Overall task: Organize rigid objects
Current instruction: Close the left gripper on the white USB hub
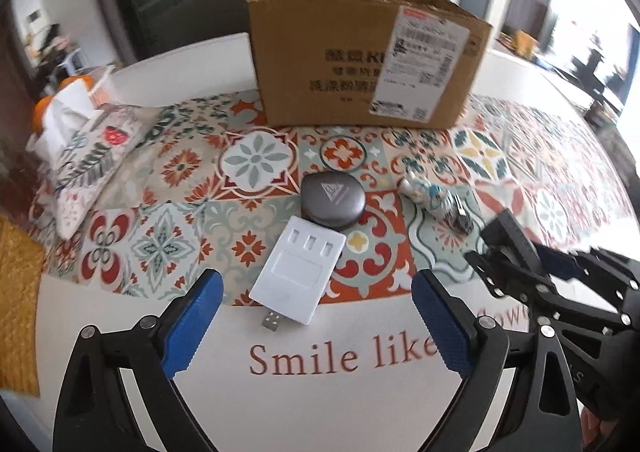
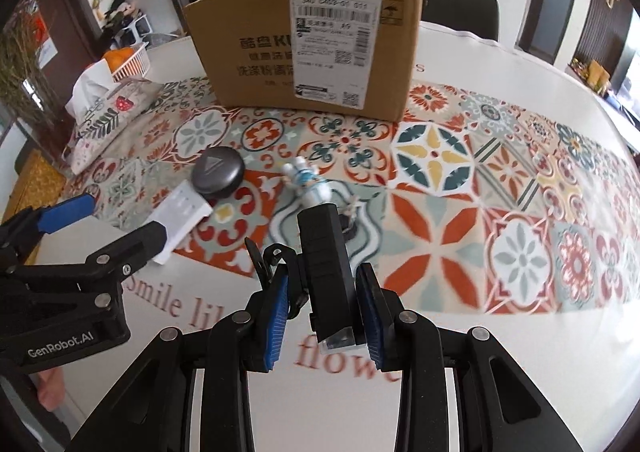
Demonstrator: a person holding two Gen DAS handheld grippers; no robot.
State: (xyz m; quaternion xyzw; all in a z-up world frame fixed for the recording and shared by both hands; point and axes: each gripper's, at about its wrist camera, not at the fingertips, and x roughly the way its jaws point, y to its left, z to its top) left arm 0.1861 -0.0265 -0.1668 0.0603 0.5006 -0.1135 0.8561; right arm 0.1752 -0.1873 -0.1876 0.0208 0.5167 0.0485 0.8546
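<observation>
My right gripper [image 2: 324,316] is shut on a black box-shaped device [image 2: 326,256] and holds it above the table's near edge; the device also shows in the left wrist view [image 1: 516,240]. My left gripper [image 1: 316,320] is open, its fingers either side of a white USB hub [image 1: 300,278] lying flat just ahead. A dark grey round case [image 1: 331,199] lies beyond the hub. A small white and blue figurine [image 1: 432,202] lies to its right. An open cardboard box [image 1: 360,56] stands at the back.
A patterned tile mat [image 2: 460,180] covers the white table [image 2: 280,404]. A tissue pouch [image 1: 80,156] and a basket of oranges [image 2: 128,60] are at the far left. A woven yellow mat [image 1: 16,300] lies at the left edge.
</observation>
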